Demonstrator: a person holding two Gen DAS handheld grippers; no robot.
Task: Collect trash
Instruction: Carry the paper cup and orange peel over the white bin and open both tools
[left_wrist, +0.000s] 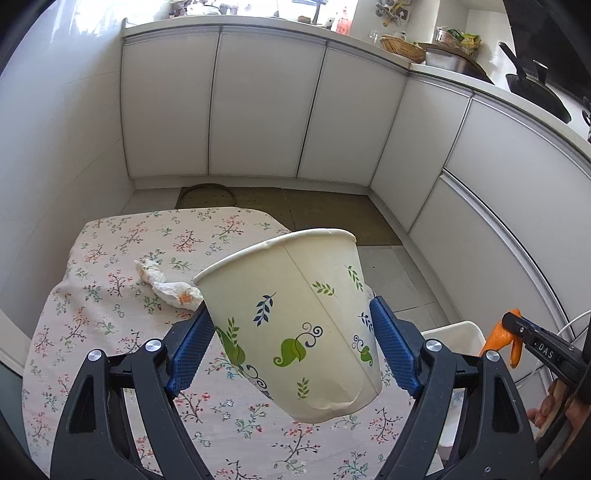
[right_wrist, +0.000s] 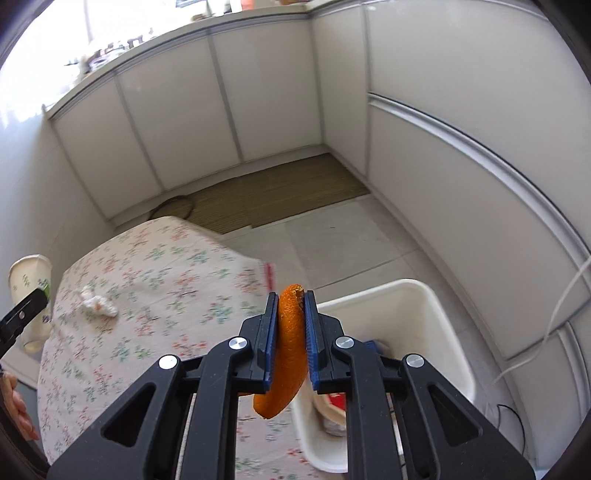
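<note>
My left gripper (left_wrist: 291, 332) is shut on a white paper cup (left_wrist: 295, 325) with green and blue leaf prints, held tilted above the floral tablecloth (left_wrist: 110, 332). The cup also shows at the far left of the right wrist view (right_wrist: 27, 280). My right gripper (right_wrist: 290, 325) is shut on a curved orange peel (right_wrist: 288, 350), held above the table's right edge beside the white bin (right_wrist: 424, 325). The peel also shows in the left wrist view (left_wrist: 498, 336). A crumpled white tissue (left_wrist: 166, 284) with an orange stain lies on the tablecloth; it shows in the right wrist view (right_wrist: 98, 302) too.
The white bin (left_wrist: 458, 332) stands on the floor right of the table and holds some trash (right_wrist: 332, 406). White kitchen cabinets (left_wrist: 258, 103) wrap the room. A brown mat (right_wrist: 277, 192) lies on the tiled floor. A white cable (right_wrist: 554, 314) hangs at the right.
</note>
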